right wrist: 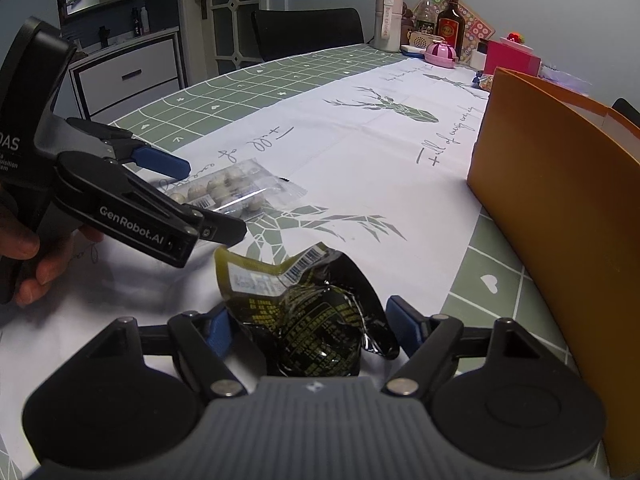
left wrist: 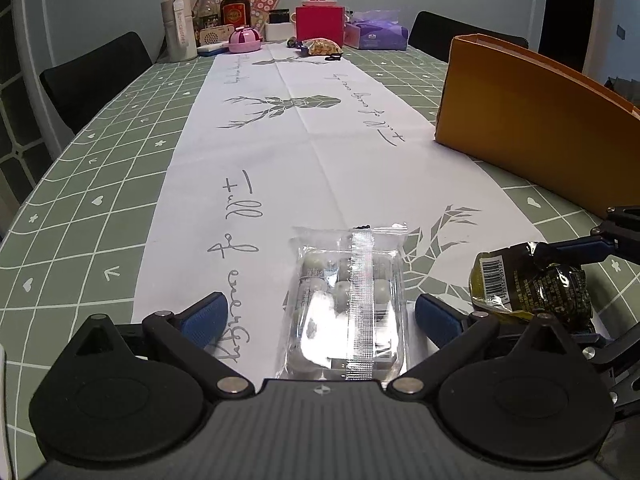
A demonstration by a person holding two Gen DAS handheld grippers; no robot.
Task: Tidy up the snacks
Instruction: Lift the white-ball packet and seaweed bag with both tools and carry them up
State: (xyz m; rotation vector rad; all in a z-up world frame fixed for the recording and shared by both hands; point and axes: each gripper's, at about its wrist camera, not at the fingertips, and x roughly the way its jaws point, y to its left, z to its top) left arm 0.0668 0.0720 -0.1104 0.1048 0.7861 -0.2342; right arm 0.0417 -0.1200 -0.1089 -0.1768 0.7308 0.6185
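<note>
A clear packet of pale round sweets (left wrist: pixel 346 304) lies flat on the white runner between the fingers of my open left gripper (left wrist: pixel 320 316), which do not touch it. It also shows in the right wrist view (right wrist: pixel 228 194), with the left gripper (right wrist: pixel 212 200) around it. A dark green and black snack pouch (right wrist: pixel 308 308) with a barcode label lies between the fingers of my right gripper (right wrist: pixel 312 328), which is open around it. The pouch shows in the left wrist view (left wrist: pixel 528 288) beside the right gripper's fingers (left wrist: pixel 576 248).
An open orange cardboard box (left wrist: pixel 532 124) stands on the right of the table, also in the right wrist view (right wrist: pixel 560 200). Bottles (left wrist: pixel 236 4), a pink box (left wrist: pixel 320 24), a tissue pack (left wrist: pixel 376 34) and small items crowd the far end. Black chairs (left wrist: pixel 92 76) stand around.
</note>
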